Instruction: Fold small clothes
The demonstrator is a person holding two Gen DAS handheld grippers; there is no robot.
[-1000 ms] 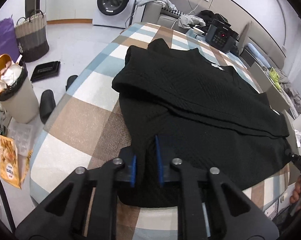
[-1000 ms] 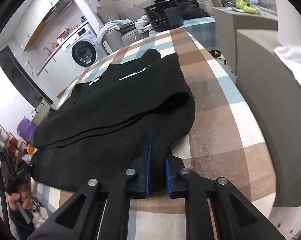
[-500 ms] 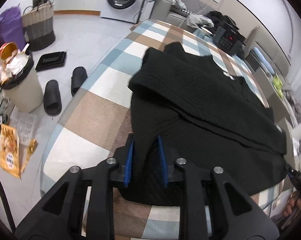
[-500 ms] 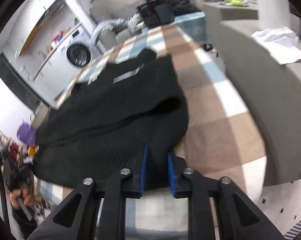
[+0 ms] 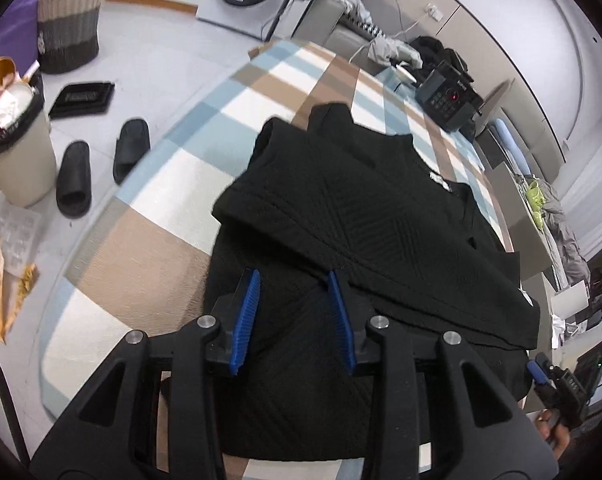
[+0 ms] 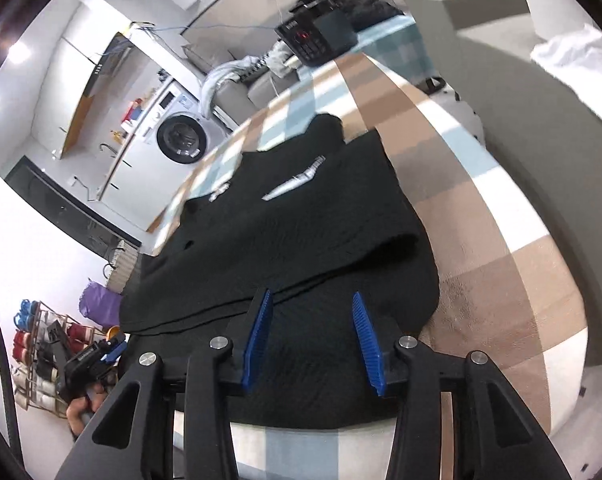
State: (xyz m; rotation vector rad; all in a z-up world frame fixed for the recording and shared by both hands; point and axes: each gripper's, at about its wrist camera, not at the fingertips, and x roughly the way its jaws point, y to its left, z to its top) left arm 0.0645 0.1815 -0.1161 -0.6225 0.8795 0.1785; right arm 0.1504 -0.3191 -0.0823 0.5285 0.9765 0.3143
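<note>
- On the left, the left gripper, its blue-ribbed pads clamped on the near hem a second ago, has just been opening; its jaws now stand spread over the black textured knit garment, the cloth lying between them but pressed by neither pad.
- The garment lies on the table draped in a blue, tan and white checked cloth, its upper part already folded down over the body, the near hem at the table's front edge.
- To the right, the right gripper has likewise just been opening: jaws parted above the hem, nothing pinched.
- Both releases suggest the hem has been set down and one fold is finished; a further fold likely remains.
- Left of the table the checked cloth lies bare beside the garment, then drops to a floor with a pair of black slippers and a beige waste bin.
- At the far end a black keypad device sits well apart from the collar.
- On the right a bare checked strip runs beside the garment to a grey sofa-like edge, leaving room to swing a sleeve inward.
</note>
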